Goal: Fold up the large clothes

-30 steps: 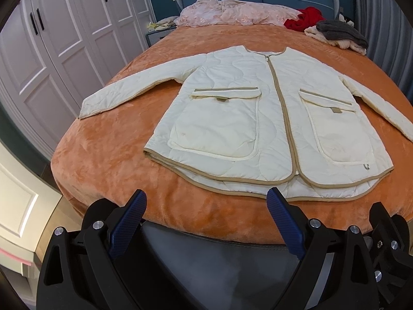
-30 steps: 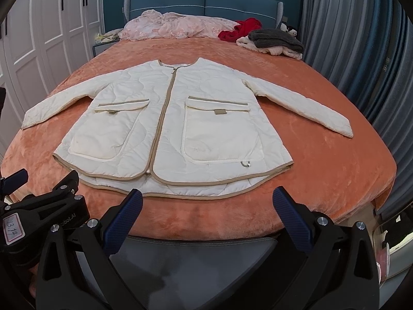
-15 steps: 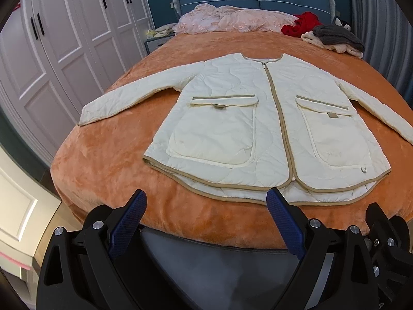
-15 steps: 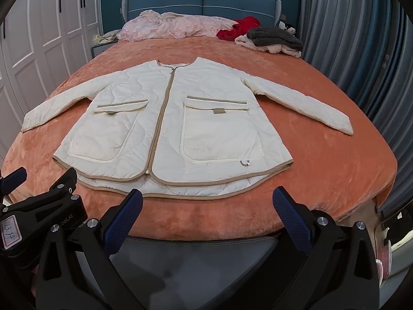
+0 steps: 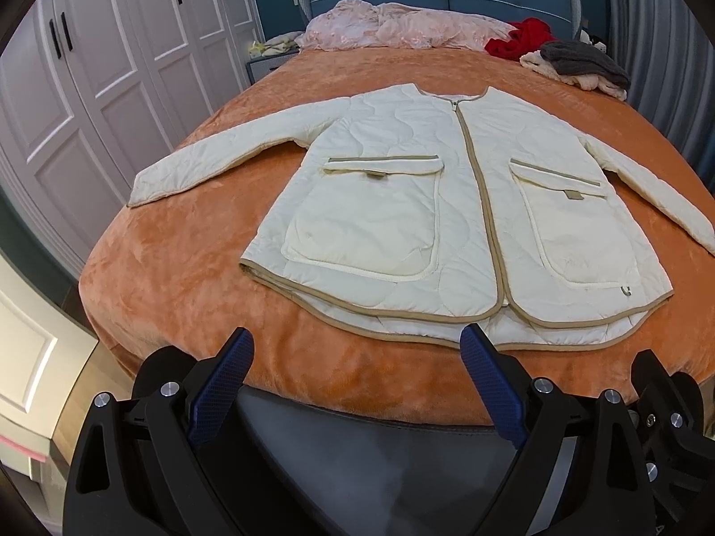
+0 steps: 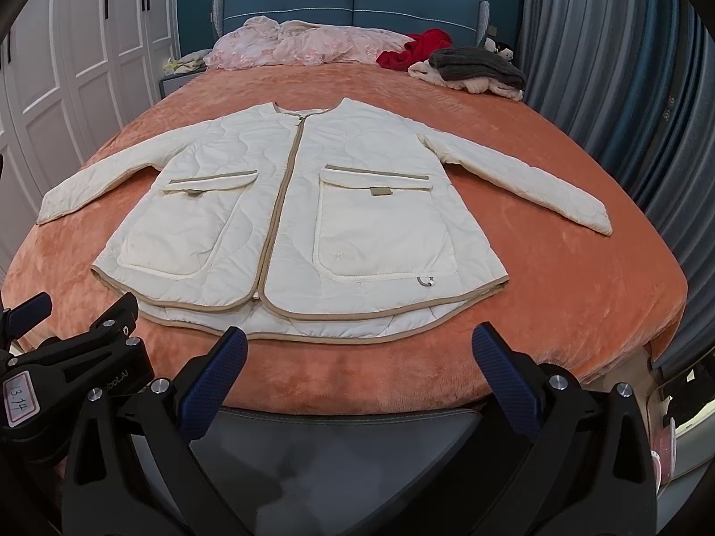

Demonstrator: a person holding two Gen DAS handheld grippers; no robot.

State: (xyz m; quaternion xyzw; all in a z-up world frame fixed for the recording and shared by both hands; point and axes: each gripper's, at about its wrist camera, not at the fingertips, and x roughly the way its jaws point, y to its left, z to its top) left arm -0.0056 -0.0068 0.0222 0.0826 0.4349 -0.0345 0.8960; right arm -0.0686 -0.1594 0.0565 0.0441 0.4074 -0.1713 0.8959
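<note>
A cream quilted jacket with tan trim lies flat and face up on the orange bed cover, sleeves spread out to both sides; it also shows in the right wrist view. My left gripper is open and empty, hovering at the foot of the bed just short of the jacket's hem. My right gripper is open and empty, also just short of the hem. The left gripper's body shows at the left edge of the right wrist view.
Pink bedding, a red garment and a grey and cream pile lie by the blue headboard. White wardrobe doors stand to the left, grey curtains to the right. A dark bench edge runs below the bed's foot.
Both grippers have moved slightly forward and tilted down toward the jacket's hem. The jaws stay open. The jacket has not moved.
</note>
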